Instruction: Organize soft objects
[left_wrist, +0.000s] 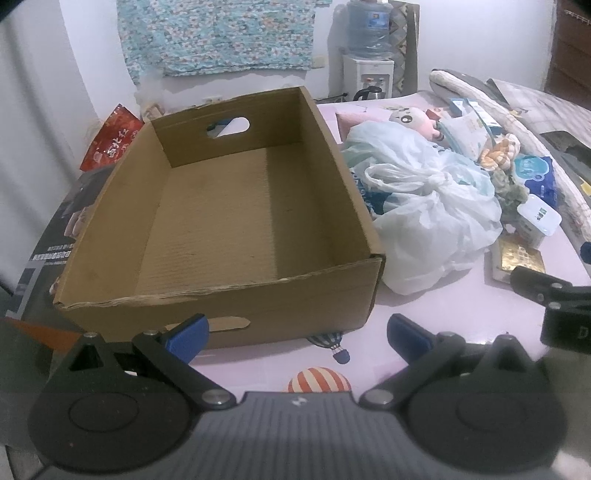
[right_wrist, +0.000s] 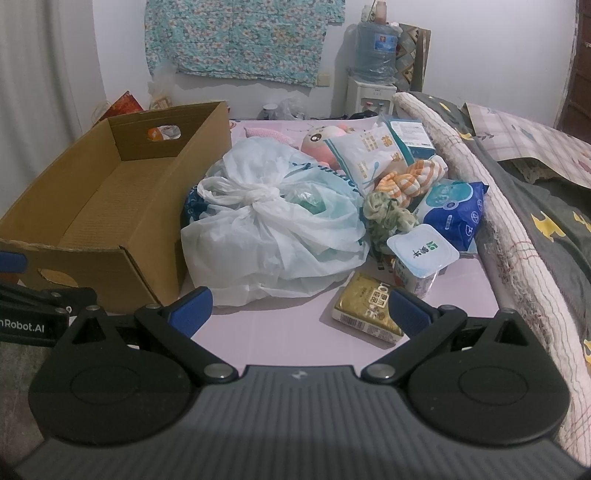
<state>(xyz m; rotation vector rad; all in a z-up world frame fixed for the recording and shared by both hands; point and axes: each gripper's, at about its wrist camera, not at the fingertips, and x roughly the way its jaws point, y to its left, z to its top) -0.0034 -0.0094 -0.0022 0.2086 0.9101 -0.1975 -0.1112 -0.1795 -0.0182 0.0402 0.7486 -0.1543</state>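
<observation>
An empty brown cardboard box (left_wrist: 221, 206) sits on the pink sheet; it also shows at the left of the right wrist view (right_wrist: 110, 206). A knotted white plastic bag (left_wrist: 424, 206) (right_wrist: 273, 229) lies right beside it. Behind the bag are a pink plush toy (left_wrist: 410, 118) (right_wrist: 321, 142), orange-striped socks (right_wrist: 410, 181), a green knitted piece (right_wrist: 388, 214), a blue tissue pack (right_wrist: 454, 210), a white cup (right_wrist: 421, 258) and a gold packet (right_wrist: 369, 310). My left gripper (left_wrist: 297, 334) is open in front of the box. My right gripper (right_wrist: 301, 308) is open, just short of the bag and packet.
A rolled quilt (right_wrist: 498, 206) and dark blanket (right_wrist: 546, 221) border the right side. A water dispenser (right_wrist: 373, 66) stands at the back wall. A red packet (left_wrist: 110, 140) lies behind the box. Bare pink sheet (right_wrist: 280, 332) lies in front of the pile.
</observation>
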